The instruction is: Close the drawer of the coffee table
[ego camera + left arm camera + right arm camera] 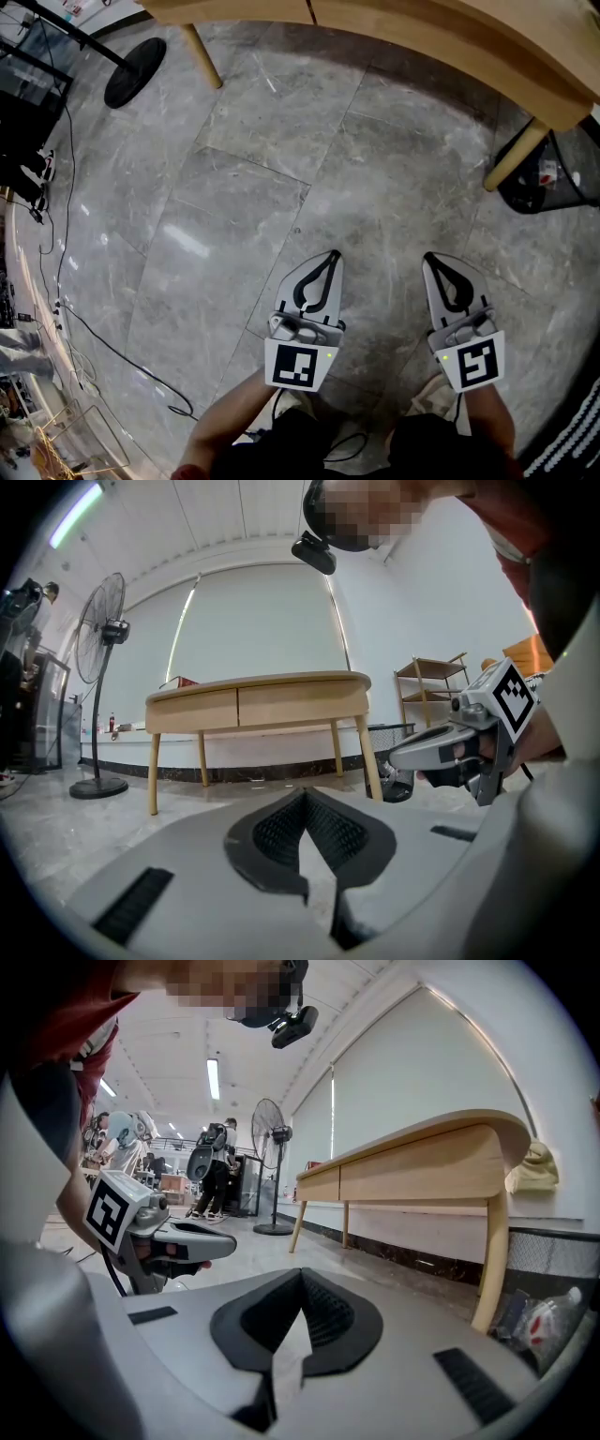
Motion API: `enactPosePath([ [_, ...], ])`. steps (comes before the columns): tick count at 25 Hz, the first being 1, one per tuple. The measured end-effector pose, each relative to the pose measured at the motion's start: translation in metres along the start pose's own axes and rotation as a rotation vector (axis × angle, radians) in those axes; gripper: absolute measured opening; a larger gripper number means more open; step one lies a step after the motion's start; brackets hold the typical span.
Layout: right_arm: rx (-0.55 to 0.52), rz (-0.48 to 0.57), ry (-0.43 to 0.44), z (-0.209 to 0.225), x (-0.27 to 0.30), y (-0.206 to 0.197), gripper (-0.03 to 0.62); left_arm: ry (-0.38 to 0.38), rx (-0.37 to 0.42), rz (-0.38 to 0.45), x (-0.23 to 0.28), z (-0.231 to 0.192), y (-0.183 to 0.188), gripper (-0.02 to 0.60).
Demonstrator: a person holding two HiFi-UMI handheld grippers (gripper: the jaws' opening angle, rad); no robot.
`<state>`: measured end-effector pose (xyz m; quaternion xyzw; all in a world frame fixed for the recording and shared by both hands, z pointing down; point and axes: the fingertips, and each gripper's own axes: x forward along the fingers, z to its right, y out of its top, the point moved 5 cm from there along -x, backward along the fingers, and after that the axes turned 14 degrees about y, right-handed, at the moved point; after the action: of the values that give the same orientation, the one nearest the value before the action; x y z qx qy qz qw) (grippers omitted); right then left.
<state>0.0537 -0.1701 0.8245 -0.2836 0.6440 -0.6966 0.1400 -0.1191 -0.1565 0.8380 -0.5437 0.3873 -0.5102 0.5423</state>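
Here's the coffee table (pixel 441 33), pale wood on slim legs, running along the top of the head view. Both grippers hang over the grey stone floor (pixel 262 187), short of the table and well apart from it. The left gripper (pixel 334 252) is clenched, its ribbed pads pressed tip to tip with nothing between them. The right gripper (pixel 427 256) is just beside it and clenched the same way, holding nothing (its own view shows only bare floor past the tips). Both point toward the table's long side.

From the left gripper view the table's face is plain to see. One drawer front (pixel 192 709) and a second drawer front (pixel 300 701) sit side by side under the top, and both look flush with the frame. Neither gripper touches them.

At the table's right end a black wire bin (pixel 562 173) stands against the near leg (pixel 513 156), with some litter inside it. Off the table's left end is a pedestal fan (pixel 105 637) on its round black base. A black cable (pixel 112 347) snakes over the floor, far from the table on the left.
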Motion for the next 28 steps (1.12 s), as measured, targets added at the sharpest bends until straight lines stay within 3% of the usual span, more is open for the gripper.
enactPosePath([
  [2, -0.001, -0.001, -0.001, -0.001, 0.0, 0.0, -0.003, -0.012, 0.03, -0.006, 0.0, 0.0, 0.0, 0.008],
  [5, -0.001, 0.0, -0.005, -0.001, 0.0, 0.001, -0.003, 0.01, -0.022, 0.007, 0.0, -0.001, 0.002, 0.008],
  [9, -0.006, 0.002, -0.005, -0.001, 0.0, 0.003, -0.003, 0.008, -0.026, 0.011, -0.001, 0.0, 0.002, 0.008],
  [13, -0.025, -0.051, 0.021, -0.003, 0.0, 0.007, -0.003, -0.069, 0.076, 0.031, 0.004, 0.001, 0.004, 0.008],
  [16, 0.003, -0.069, 0.034, -0.001, -0.002, 0.028, -0.003, -0.087, 0.145, 0.0, 0.006, -0.008, 0.024, 0.008],
  [21, 0.054, -0.109, 0.017, -0.006, -0.023, 0.114, -0.003, -0.111, 0.166, -0.031, -0.02, -0.025, 0.116, 0.008],
  [28, 0.09, -0.139, -0.033, 0.003, -0.064, 0.301, -0.003, -0.053, 0.174, -0.114, -0.066, -0.054, 0.303, 0.008],
])
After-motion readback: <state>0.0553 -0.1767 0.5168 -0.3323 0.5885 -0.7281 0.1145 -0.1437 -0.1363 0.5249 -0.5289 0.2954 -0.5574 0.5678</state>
